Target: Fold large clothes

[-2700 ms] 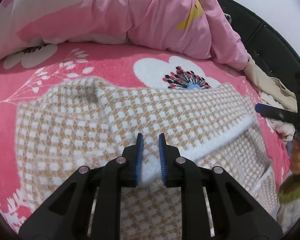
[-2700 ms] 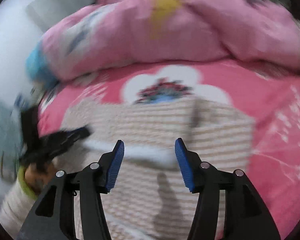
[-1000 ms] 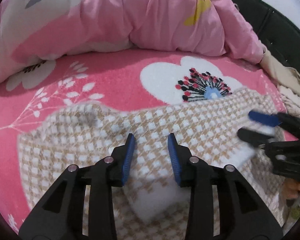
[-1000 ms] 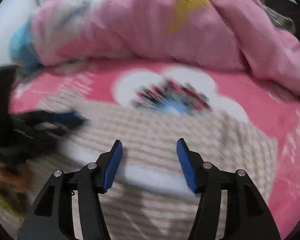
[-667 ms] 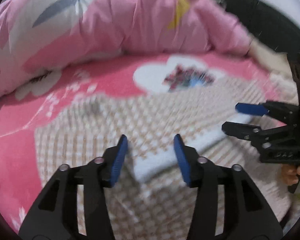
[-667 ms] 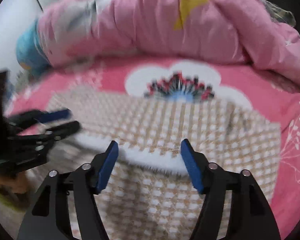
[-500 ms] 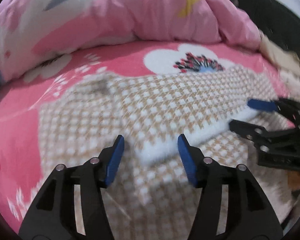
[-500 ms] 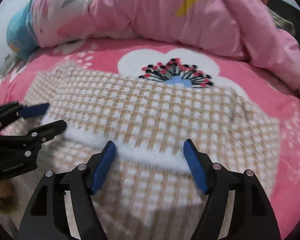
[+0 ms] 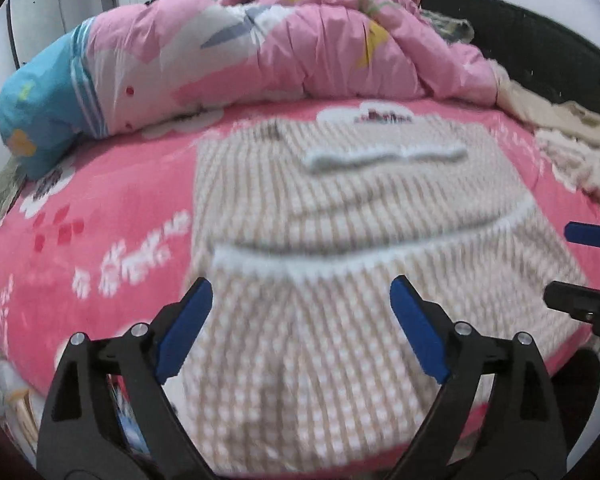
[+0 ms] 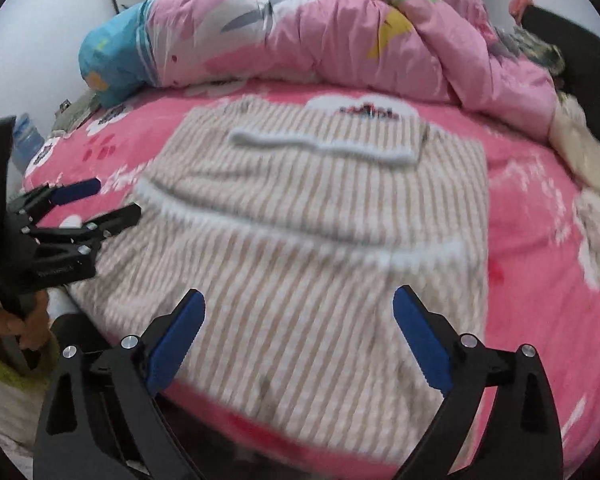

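I've got both grippers up off the cloth, and the houndstooth garment (image 9: pixel 364 264) is my anchor: it lies flat on the pink floral bedspread (image 9: pixel 100 216), tan-and-white check, folded into a rough rectangle with its near edge running to the bed's front edge. My left gripper (image 9: pixel 302 322) hangs over the garment's near part, its jaws having just swung open, spread wide with only checked fabric showing in the gap below and nothing pinched. My right gripper (image 10: pixel 298 332) does the same over the near end of the garment, jaws also freshly opened wide, blue pads clear of the cloth. A fluffy white band (image 9: pixel 384 158) lies across the garment's far part, and a second white edge (image 10: pixel 300 232) curves across its middle. In the left wrist view the right gripper pokes in at the garment's right side, and in the right wrist view the left one sits at the garment's left edge, a hand (image 10: pixel 8 320) wrapped on its handle. Beyond the garment's far end a rumpled pink duvet (image 9: pixel 284 48) is heaped up, with a blue end (image 9: pixel 40 100) off to the far left. Right of the garment some cream clothing (image 9: pixel 572 144) is piled. Everything is a bit smeared by motion blur.
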A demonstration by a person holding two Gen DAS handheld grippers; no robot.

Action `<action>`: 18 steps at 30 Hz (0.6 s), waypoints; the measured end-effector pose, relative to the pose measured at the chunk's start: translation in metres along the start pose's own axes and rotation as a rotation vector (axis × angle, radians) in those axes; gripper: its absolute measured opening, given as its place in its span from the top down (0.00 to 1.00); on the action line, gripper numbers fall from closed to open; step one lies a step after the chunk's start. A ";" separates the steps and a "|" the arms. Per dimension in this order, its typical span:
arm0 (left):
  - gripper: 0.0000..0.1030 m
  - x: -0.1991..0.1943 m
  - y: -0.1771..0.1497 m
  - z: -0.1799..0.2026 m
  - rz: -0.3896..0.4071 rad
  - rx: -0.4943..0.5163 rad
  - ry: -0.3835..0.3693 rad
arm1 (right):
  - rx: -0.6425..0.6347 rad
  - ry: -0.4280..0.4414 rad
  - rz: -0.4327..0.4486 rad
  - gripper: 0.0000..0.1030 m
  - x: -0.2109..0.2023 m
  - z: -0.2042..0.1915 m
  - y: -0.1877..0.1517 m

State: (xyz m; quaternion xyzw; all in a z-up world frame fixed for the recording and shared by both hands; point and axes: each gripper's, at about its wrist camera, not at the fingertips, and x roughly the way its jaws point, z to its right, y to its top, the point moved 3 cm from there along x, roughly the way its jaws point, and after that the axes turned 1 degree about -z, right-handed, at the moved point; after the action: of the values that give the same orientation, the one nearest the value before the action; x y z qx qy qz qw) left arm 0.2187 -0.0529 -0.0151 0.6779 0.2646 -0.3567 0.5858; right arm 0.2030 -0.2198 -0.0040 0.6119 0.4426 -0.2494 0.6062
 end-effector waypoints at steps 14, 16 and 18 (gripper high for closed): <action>0.08 0.043 -0.047 0.005 -0.082 -0.095 -0.038 | 0.124 -0.082 -0.126 0.06 0.061 0.014 -0.047; 0.08 0.043 -0.047 0.007 -0.076 -0.101 -0.035 | 0.127 -0.088 -0.123 0.06 0.062 0.013 -0.049; 0.08 0.045 -0.048 0.006 -0.076 -0.117 -0.043 | 0.135 -0.088 -0.127 0.06 0.062 0.013 -0.049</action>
State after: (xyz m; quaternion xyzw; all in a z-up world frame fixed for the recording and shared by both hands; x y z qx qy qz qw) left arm 0.2076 -0.0536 -0.0801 0.6241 0.2979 -0.3772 0.6160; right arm 0.1948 -0.2238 -0.0833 0.6105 0.4358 -0.3430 0.5654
